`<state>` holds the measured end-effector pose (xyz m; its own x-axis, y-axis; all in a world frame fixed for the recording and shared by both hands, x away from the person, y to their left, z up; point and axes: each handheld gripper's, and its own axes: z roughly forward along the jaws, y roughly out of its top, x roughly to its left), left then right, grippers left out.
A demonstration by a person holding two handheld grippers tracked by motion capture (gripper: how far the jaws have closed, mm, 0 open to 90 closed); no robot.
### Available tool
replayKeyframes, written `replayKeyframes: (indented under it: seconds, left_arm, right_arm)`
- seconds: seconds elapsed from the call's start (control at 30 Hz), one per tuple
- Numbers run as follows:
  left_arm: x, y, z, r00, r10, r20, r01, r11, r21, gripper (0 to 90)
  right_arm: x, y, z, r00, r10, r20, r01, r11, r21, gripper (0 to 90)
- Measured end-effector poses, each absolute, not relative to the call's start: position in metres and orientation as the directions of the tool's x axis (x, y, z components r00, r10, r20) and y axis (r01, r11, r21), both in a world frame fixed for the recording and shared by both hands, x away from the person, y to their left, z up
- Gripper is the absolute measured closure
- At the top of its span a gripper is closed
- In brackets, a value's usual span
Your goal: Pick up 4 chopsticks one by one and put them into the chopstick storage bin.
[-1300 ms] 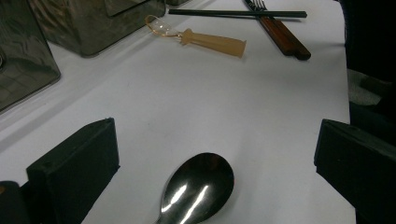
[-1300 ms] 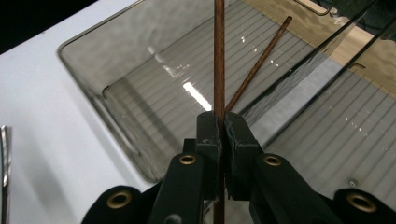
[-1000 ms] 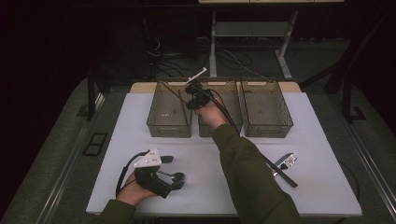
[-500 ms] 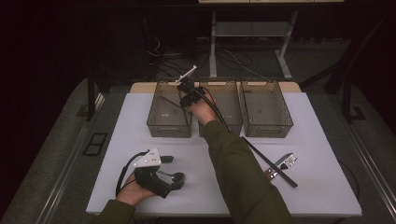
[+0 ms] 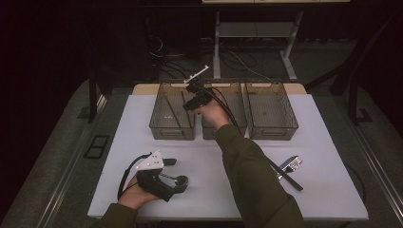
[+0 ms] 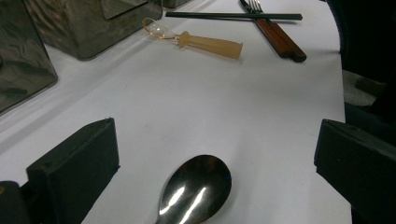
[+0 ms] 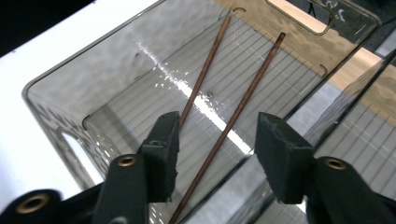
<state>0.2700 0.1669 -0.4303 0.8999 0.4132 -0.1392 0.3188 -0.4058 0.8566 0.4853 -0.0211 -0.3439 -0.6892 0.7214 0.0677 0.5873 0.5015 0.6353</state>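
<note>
My right gripper [image 7: 217,135] hangs over the left clear bin [image 5: 171,135], near its right wall, and its jaws have just been opening. They stand open, the pads touching nothing. Two thin brown chopsticks [image 7: 205,70] lie on the bin's floor, and one of them [image 7: 247,98] runs below the gap between the jaws. From above, the right gripper [image 5: 192,97] is at the back of the table. My left gripper [image 5: 177,171] rests at the front left, open. A shiny metal spoon [image 6: 196,191] lies on the table between its jaws [image 6: 215,154], untouched.
Two more clear bins, the middle one [image 5: 223,133] and the right one [image 5: 273,133], stand in the same row. A beige-handled clear spoon [image 6: 205,43], black chopsticks [image 6: 233,16] and brown-handled cutlery [image 6: 280,39] lie on the white table [image 5: 199,156], to the right.
My right gripper has shifted slightly left over the bins, and the forearm has swung left with it. The left hand has stayed in place.
</note>
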Motion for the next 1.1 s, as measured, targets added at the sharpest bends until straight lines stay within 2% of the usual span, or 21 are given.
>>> replayKeyframes:
  seconds: [0.23, 0.43, 1.1]
  left_arm:
    - [0.27, 0.167, -0.431, 0.899, 0.414, -0.14, 0.32, -0.405, 0.857, 0.0]
    - [0.27, 0.166, -0.431, 0.898, 0.417, -0.14, 0.322, -0.405, 0.856, 0.0]
    - [0.27, 0.168, -0.433, 0.887, 0.436, -0.151, 0.343, -0.407, 0.847, 0.0]
  right_arm:
    - [0.474, -0.04, -0.342, -0.722, 0.688, 0.07, 0.544, 0.502, 0.672, 35.4]
    - [0.462, -0.058, -0.338, -0.727, 0.682, 0.08, 0.528, 0.481, 0.7, 30.6]
    - [0.421, -0.107, -0.343, -0.748, 0.657, 0.093, 0.501, 0.467, 0.729, 24.5]
